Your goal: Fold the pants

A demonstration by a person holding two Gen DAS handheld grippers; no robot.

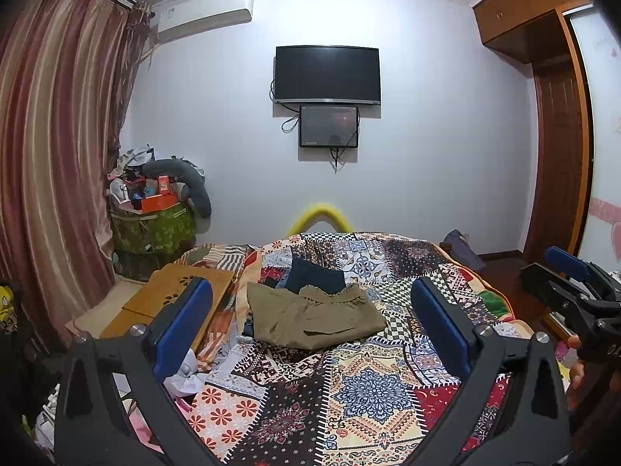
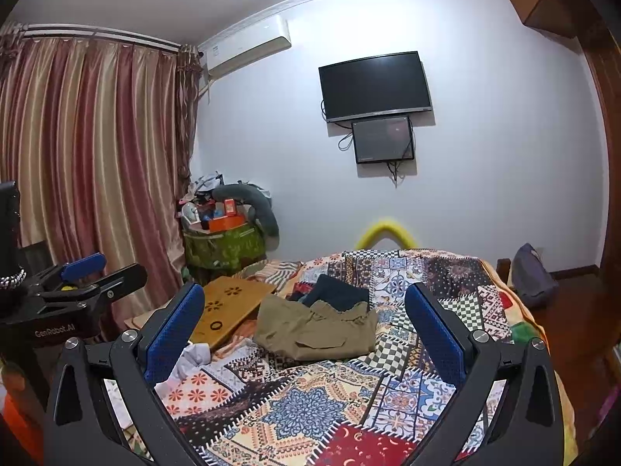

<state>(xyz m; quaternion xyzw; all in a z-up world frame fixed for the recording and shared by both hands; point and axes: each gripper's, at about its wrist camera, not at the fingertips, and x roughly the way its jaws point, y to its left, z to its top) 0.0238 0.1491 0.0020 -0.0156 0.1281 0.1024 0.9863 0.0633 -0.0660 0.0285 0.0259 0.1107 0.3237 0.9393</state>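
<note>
Olive-khaki pants (image 1: 314, 316) lie folded in a compact bundle on the patchwork bedspread (image 1: 349, 388), elastic waistband toward the far side. They show again in the right wrist view as the same pants (image 2: 316, 328). A dark navy garment (image 1: 316, 275) lies just behind them. My left gripper (image 1: 310, 310) is open, held well short of the pants with nothing between its blue pads. My right gripper (image 2: 304, 316) is open too, empty, hovering above the bedspread (image 2: 310, 407). Each gripper appears at the edge of the other's view.
A wooden lap desk (image 1: 170, 299) rests at the bed's left edge, with crumpled white cloth (image 1: 186, 376) near it. A full green bag (image 1: 153, 229) stands in the corner by the striped curtain (image 1: 54, 155). A wardrobe (image 1: 555, 116) is on the right, a hand (image 1: 578, 369) beside it.
</note>
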